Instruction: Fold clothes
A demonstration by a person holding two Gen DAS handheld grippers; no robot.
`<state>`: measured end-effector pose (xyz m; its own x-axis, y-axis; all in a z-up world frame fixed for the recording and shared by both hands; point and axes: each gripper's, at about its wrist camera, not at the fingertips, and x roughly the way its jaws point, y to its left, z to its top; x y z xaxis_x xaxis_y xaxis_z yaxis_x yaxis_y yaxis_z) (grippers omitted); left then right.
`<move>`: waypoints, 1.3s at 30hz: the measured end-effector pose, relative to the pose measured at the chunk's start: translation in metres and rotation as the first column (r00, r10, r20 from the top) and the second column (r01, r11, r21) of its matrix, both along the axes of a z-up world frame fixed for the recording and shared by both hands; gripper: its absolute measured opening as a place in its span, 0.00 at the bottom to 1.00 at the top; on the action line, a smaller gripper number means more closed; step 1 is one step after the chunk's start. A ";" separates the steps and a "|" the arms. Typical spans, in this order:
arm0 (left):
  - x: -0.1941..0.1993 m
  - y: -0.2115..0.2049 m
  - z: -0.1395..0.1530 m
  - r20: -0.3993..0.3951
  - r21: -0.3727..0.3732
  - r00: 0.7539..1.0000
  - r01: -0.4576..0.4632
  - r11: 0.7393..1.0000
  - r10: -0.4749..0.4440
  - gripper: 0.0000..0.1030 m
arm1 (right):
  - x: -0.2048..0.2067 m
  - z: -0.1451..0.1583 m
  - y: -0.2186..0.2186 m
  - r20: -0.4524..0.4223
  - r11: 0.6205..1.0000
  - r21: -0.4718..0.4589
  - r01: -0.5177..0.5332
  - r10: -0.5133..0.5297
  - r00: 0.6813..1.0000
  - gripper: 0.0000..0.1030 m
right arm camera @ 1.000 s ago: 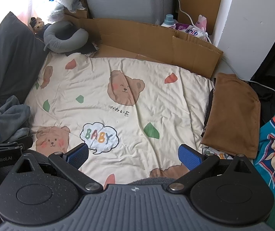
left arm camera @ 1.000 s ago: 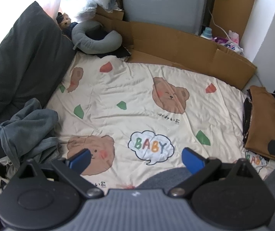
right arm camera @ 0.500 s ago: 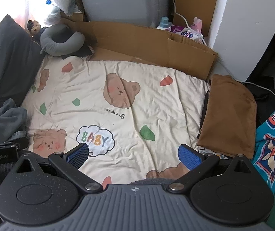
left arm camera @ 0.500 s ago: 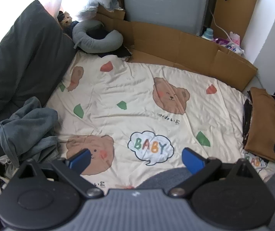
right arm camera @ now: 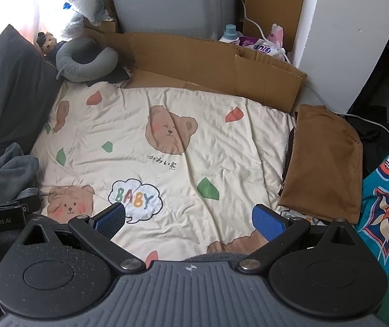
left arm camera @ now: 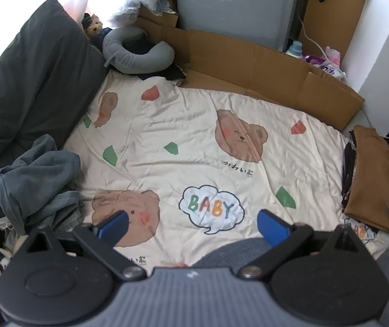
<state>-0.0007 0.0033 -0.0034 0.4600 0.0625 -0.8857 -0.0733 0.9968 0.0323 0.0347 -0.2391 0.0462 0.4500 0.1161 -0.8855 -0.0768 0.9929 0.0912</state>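
Both the left gripper (left arm camera: 191, 226) and right gripper (right arm camera: 189, 219) hover wide-fingered, empty, above the bear blanket (left arm camera: 194, 147); crumpled grey clothes (left arm camera: 39, 174) at nine o'clock.

On my feeds the cream bedsheet (right arm camera: 129, 125) carries "BABY" in coloured letters inside a white cloud (right arm camera: 135, 200), also readable in the left wrist view (left arm camera: 211, 208). Under the bear face sits a line of small Japanese script (right arm camera: 162, 162). The left gripper (right arm camera: 0, 212), seen from my right camera, reads "GenRobot.AI". A pack (right arm camera: 265, 47) behind the cardboard has lettering too blurred for me to read.
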 end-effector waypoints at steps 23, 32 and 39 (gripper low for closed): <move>-0.002 0.022 0.007 0.041 -0.047 0.995 -0.084 0.995 0.086 0.97 | -0.004 0.009 0.031 0.075 0.997 -0.071 -0.039 0.044 0.996 0.99; 0.002 0.053 0.016 0.076 -0.045 0.988 -0.129 0.991 0.132 0.96 | 0.000 0.015 0.030 0.084 0.998 -0.064 -0.007 0.012 0.996 0.99; 0.000 0.095 0.025 0.114 -0.049 0.974 -0.191 0.980 0.195 0.94 | 0.005 0.022 0.031 0.107 0.999 -0.044 0.010 -0.005 0.994 0.99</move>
